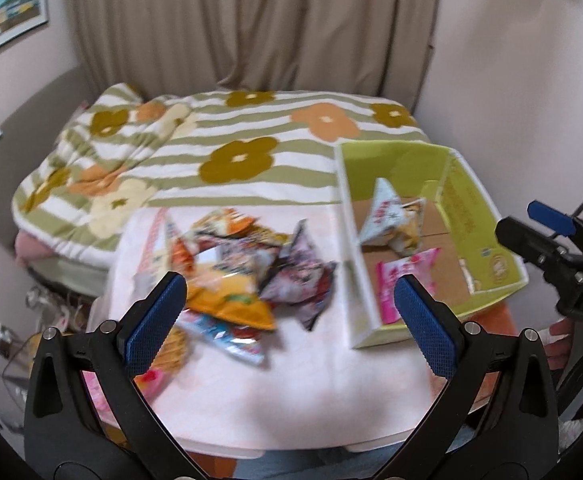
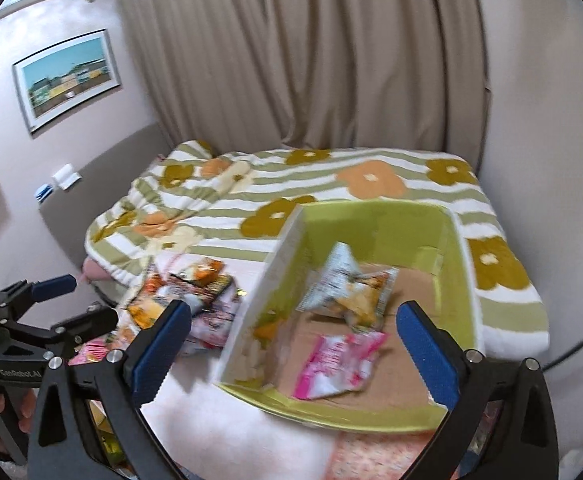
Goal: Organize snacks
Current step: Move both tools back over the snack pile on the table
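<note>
A pile of snack packets [image 1: 243,268] lies on the white-covered table [image 1: 275,392], with an orange packet [image 1: 231,300] in front. My left gripper [image 1: 291,320] is open and empty above the table, just in front of the pile. A lime-green cardboard box [image 1: 475,216] stands to the right; it holds a white triangular packet [image 1: 387,216] and a pink packet [image 1: 407,276]. My right gripper [image 2: 291,344] is open and empty above the box [image 2: 371,232], over the pink packet [image 2: 335,360] and the white packet [image 2: 343,280]. The pile also shows in the right wrist view [image 2: 187,292].
A bed with a striped flower blanket [image 1: 219,148] lies behind the table, with beige curtains [image 1: 251,20] beyond. A framed picture [image 2: 65,76] hangs on the left wall. More packets lie at the table's left edge [image 1: 159,364]. The right gripper's body shows at the right [image 1: 563,264].
</note>
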`<state>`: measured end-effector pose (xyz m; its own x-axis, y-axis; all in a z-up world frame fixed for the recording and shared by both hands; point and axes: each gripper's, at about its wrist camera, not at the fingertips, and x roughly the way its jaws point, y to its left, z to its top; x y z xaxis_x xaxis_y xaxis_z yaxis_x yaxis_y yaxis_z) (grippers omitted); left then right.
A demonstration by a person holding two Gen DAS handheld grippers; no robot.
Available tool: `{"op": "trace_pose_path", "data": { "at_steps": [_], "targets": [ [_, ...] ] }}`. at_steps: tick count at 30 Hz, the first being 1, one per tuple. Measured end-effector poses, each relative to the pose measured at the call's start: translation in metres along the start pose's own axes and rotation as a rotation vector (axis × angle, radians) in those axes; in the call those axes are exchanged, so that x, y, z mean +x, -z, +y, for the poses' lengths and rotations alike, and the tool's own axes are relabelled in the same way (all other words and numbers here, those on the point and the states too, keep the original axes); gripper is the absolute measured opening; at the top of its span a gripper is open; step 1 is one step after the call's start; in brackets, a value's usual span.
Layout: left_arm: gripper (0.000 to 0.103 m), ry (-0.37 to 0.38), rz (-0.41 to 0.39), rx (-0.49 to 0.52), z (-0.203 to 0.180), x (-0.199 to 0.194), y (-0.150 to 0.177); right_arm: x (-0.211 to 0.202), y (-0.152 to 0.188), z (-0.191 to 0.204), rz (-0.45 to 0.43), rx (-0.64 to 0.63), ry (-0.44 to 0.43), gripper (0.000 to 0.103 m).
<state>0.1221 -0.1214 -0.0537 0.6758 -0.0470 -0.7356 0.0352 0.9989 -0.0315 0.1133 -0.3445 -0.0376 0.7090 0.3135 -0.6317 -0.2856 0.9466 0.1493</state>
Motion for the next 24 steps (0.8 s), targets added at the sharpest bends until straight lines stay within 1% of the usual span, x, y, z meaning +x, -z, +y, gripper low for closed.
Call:
{"op": "trace_pose_path", "data": {
  "at_steps": [3,7,12,16,19,24],
  "targets": [
    [0.103,-0.025,0.003,-0.02,0.029,-0.004,0.005,0.009,-0.003,0.025,-0.008,-0.03,-0.044,0.102],
    [0.103,-0.028,0.024,-0.03,0.07,-0.004,0.014,0.026,-0.002,0.064,0.015,-0.047,-0.064,0.102],
    [0.103,-0.009,0.099,-0.031,0.126,0.005,0.028,0.051,0.008,0.109,0.077,-0.022,-0.047,0.102],
    [0.103,0.0,0.147,-0.024,0.162,0.014,0.046,0.073,0.022,0.14,0.137,0.015,-0.031,0.102],
    [0.103,0.018,0.194,-0.018,0.19,0.027,0.061,0.086,0.04,0.157,0.182,0.075,0.005,0.102],
    [0.103,0.073,0.282,0.008,0.224,0.051,0.091,0.103,0.067,0.171,0.21,0.151,0.063,0.102]
  ]
}}
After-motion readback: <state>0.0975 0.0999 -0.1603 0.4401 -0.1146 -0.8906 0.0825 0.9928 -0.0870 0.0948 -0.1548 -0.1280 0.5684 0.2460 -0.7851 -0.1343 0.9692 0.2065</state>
